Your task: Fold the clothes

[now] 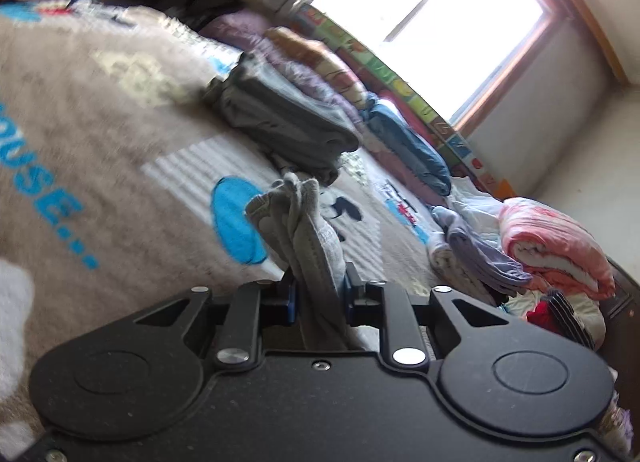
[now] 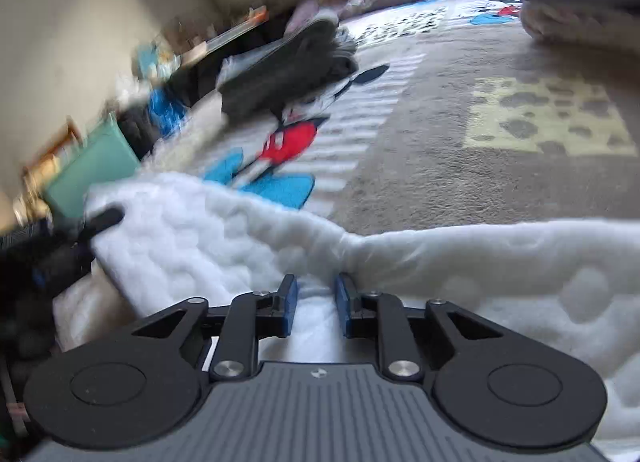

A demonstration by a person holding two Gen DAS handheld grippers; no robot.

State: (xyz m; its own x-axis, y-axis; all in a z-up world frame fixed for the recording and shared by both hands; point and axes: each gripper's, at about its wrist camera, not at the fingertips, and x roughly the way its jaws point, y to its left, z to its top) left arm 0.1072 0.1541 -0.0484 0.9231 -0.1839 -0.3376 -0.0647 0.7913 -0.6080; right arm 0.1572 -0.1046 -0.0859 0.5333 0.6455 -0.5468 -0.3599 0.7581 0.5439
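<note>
A white fluffy garment [image 2: 248, 234] is stretched low over the patterned blanket [image 2: 440, 110]. My right gripper [image 2: 316, 298] is shut on its edge, the fabric bunched between the blue pads. My left gripper [image 1: 320, 294] is shut on another bunched part of the same garment [image 1: 304, 222], which looks grey in shadow there. The left gripper also shows at the far left of the right wrist view [image 2: 86, 228], holding the garment's other end. A corner of white fleece shows at the left edge of the left wrist view [image 1: 12, 302].
A folded dark grey stack [image 1: 280, 114] [image 2: 288, 62] lies on the blanket. Unfolded clothes, pink, lavender and white [image 1: 552, 246], are piled at the right. Pillows [image 1: 408, 142] and a colourful mat line the wall under the window [image 1: 432, 14]. A green box [image 2: 92, 174] stands at the left.
</note>
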